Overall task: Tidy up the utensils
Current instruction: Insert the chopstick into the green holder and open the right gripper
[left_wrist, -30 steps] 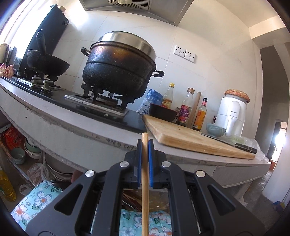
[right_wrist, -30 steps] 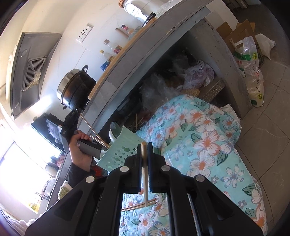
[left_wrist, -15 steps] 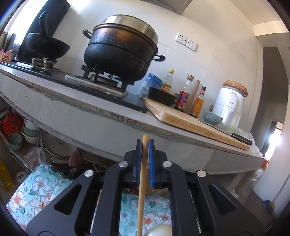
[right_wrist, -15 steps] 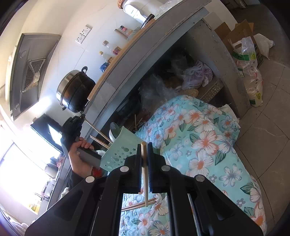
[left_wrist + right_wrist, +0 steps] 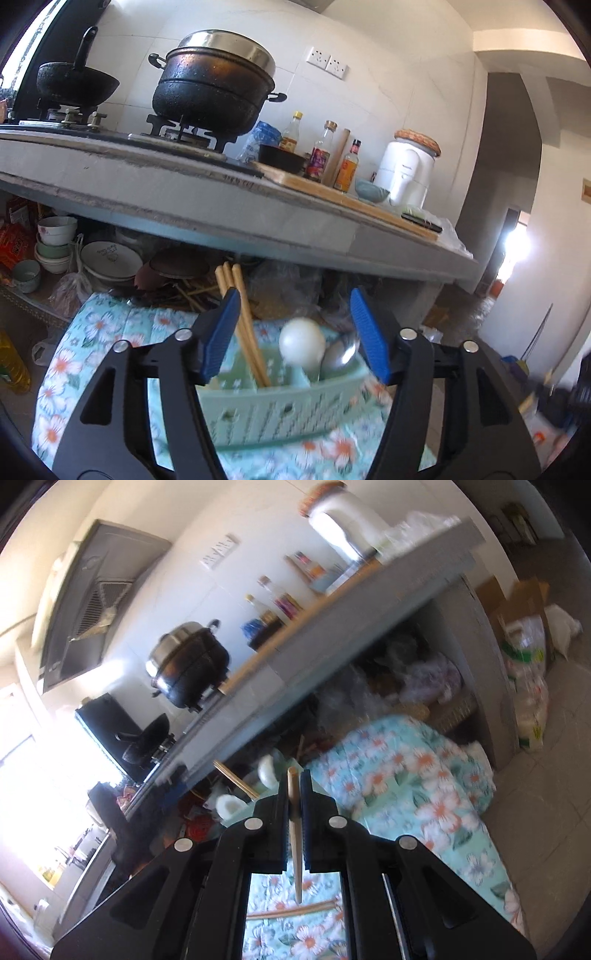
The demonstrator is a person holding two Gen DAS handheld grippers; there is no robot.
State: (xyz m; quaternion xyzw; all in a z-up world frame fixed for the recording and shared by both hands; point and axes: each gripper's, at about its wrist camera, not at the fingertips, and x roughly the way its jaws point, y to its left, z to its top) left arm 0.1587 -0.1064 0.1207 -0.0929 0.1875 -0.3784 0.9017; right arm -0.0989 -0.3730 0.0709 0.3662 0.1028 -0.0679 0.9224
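The left tool [image 5: 295, 332] hangs above a mint-green perforated utensil basket [image 5: 280, 410] that sits on a cloth printed with white and orange flowers [image 5: 88, 332]. Its blue-padded jaws have just been opening and now stand wide apart, gripping nothing. Three wooden chopsticks [image 5: 240, 317] lean in the left part of the basket, their upper ends just beside the left blue pad; whether they touch it cannot be told. To their right in the basket stand a white rounded spoon [image 5: 302, 345] and a metal spoon [image 5: 340, 354]. Behind the basket runs a grey stone table [image 5: 258, 210] carrying a large black pot with a steel lid [image 5: 214, 85] on a gas burner, a black wok [image 5: 74, 83], sauce bottles [image 5: 321, 155], a wooden cutting board [image 5: 351, 199] and a white appliance [image 5: 406, 173]. Bowls [image 5: 55, 240] are stacked on the shelf beneath. The right tool [image 5: 294, 786] is closed tight on a single wooden chopstick [image 5: 295, 849], which runs between the pads and points down toward the flowered cloth. Two more chopsticks [image 5: 295, 910] lie flat on the cloth below it. The right view is blurred.
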